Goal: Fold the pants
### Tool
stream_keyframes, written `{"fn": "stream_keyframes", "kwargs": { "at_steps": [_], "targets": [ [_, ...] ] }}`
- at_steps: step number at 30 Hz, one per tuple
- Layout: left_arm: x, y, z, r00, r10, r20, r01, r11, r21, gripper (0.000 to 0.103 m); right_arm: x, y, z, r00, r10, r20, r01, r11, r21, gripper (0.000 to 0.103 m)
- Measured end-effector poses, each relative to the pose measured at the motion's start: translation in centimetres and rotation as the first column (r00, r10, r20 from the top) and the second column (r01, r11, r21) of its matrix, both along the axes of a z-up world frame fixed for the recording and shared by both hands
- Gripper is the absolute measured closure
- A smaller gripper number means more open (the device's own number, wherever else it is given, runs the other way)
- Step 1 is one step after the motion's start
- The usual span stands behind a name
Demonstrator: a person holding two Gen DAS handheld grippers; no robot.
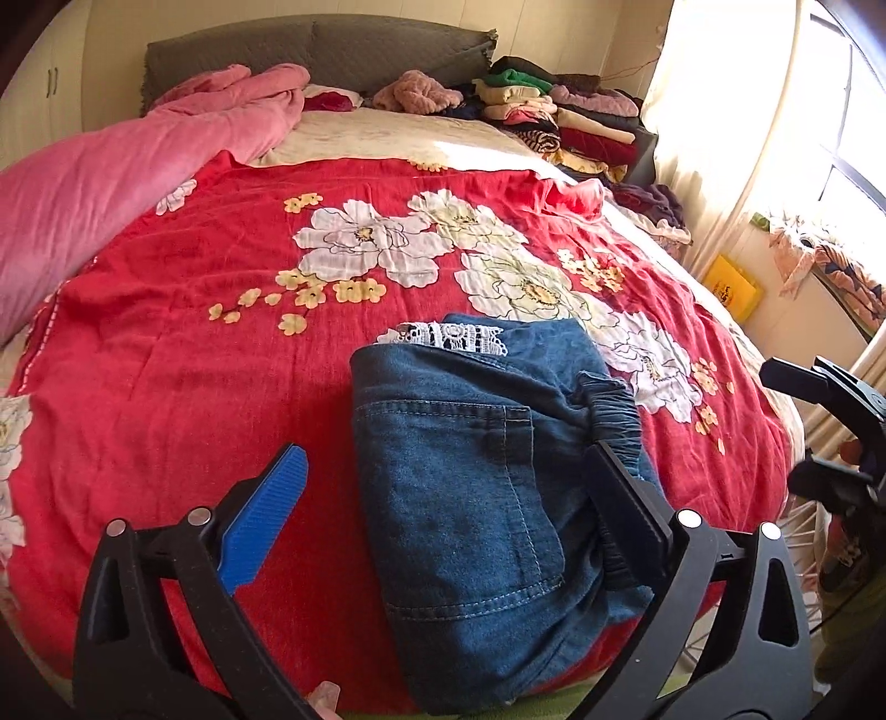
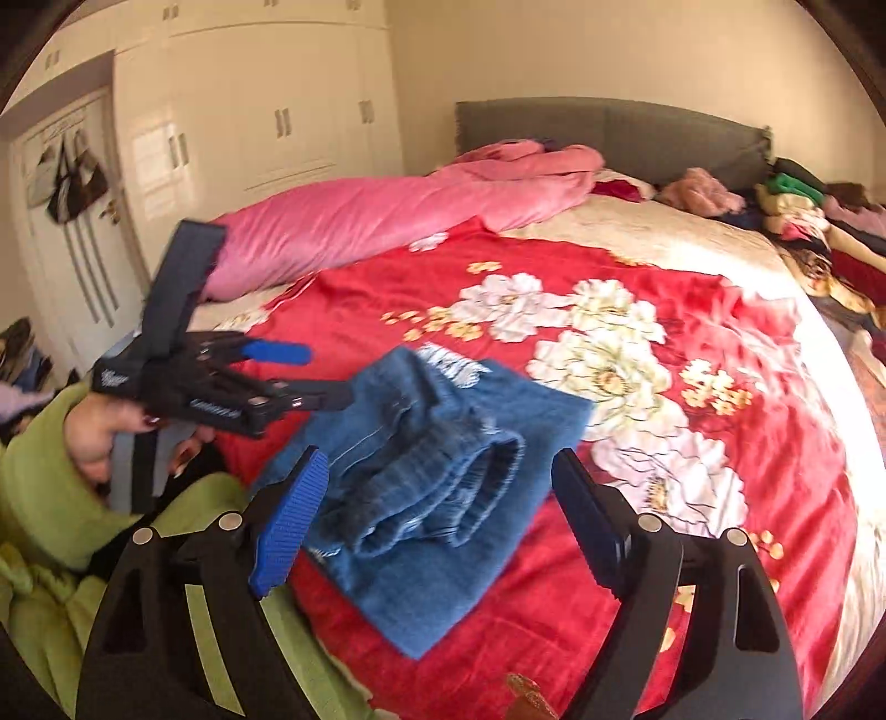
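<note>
Blue denim pants point(image 1: 487, 498) lie folded into a compact bundle on the red flowered bedspread point(image 1: 183, 387) near the foot of the bed, back pocket up, with a strip of white lace point(image 1: 454, 335) showing at the far edge and the elastic waistband point(image 2: 443, 487) bunched at one side. The left tongs point(image 1: 443, 515) stand spread wide above the bundle, gripping nothing; one blue pad point(image 1: 266, 515) sits clear of the cloth on the left, while the black finger overlaps the waistband in the left wrist view, and whether it touches I cannot tell. The right tongs point(image 2: 437, 526) are likewise released, jaws apart over the denim with nothing clamped. In the right wrist view a hand point(image 2: 105, 432) in a green sleeve point(image 2: 44, 498) holds the left tool. A pink duvet point(image 1: 111, 183) lies along the bed's far side, and stacked clothes point(image 1: 554, 116) sit by the grey headboard point(image 1: 310, 50)
</note>
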State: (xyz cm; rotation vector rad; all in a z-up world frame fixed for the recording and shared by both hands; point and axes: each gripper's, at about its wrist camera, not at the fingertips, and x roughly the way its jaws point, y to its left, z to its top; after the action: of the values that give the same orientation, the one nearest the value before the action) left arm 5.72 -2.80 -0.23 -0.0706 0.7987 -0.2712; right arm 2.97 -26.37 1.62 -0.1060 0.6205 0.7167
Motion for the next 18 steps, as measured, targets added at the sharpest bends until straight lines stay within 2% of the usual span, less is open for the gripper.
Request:
{"fn": "stream_keyframes", "kwargs": {
  "at_steps": [8, 18],
  "targets": [
    [-0.3, 0.0, 0.0, 1.0, 0.003, 0.008, -0.003, 1.0, 0.012, 0.01, 1.5, -1.5, -1.1, 0.992, -0.116, -0.046, 0.117, 0.993, 0.012, 0.021],
    [0.4, 0.1, -2.2, 0.999, 0.018, -0.038, -0.017, 0.999, 0.027, 0.01, 3.6, -1.2, -4.6, 0.966, -0.171, -0.195, 0.172, 0.985, -0.01, 0.021]
  ]
}}
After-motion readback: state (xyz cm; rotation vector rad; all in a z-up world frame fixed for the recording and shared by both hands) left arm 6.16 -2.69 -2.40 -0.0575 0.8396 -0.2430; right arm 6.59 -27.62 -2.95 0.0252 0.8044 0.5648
